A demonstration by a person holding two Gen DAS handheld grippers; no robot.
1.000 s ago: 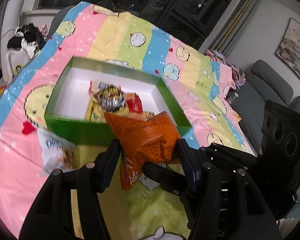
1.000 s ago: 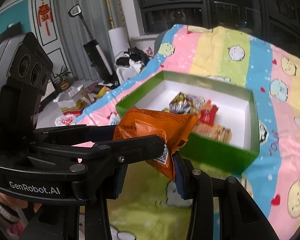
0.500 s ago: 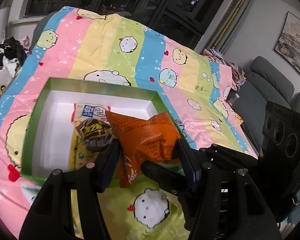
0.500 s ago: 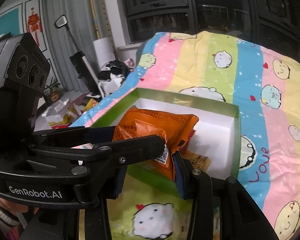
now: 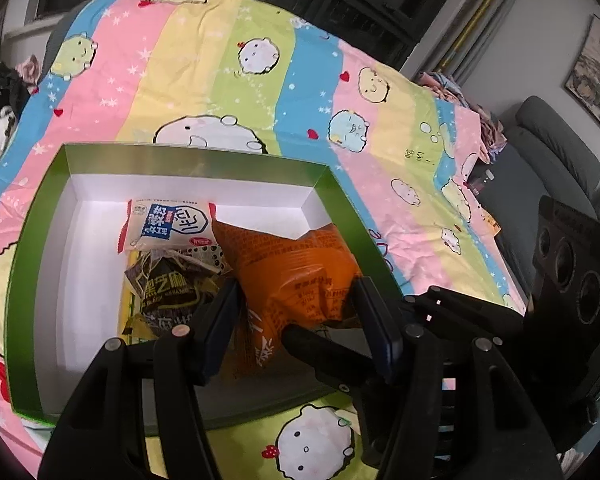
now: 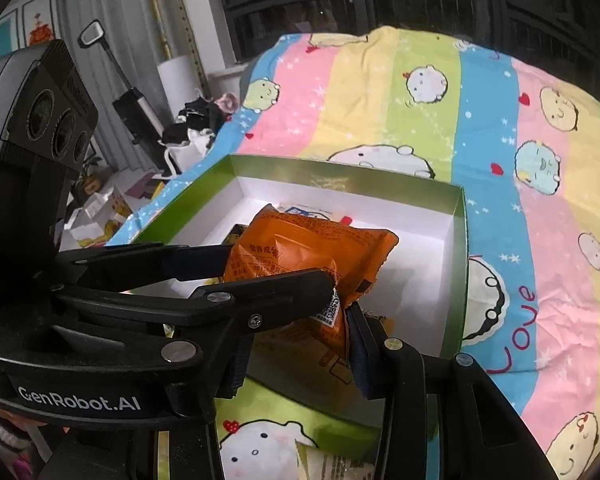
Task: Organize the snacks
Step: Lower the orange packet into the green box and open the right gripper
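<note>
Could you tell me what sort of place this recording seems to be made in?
Probably a living room at home: a cartoon-print sheet covers the work surface, a grey sofa stands under a framed picture, and dark windows line the back.

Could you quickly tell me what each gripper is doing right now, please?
Left gripper: closed on the orange snack bag.
Right gripper: closed on the same bag.

Striped pastel cartoon-print bedsheet (image 5: 260, 92) covers the surface. Grey upholstered sofa (image 5: 556, 152) and framed landscape painting (image 5: 596, 80) on one side; black upright vacuum cleaner (image 6: 128, 96) and heaped dark clothing (image 6: 200, 120) on the other.
</note>
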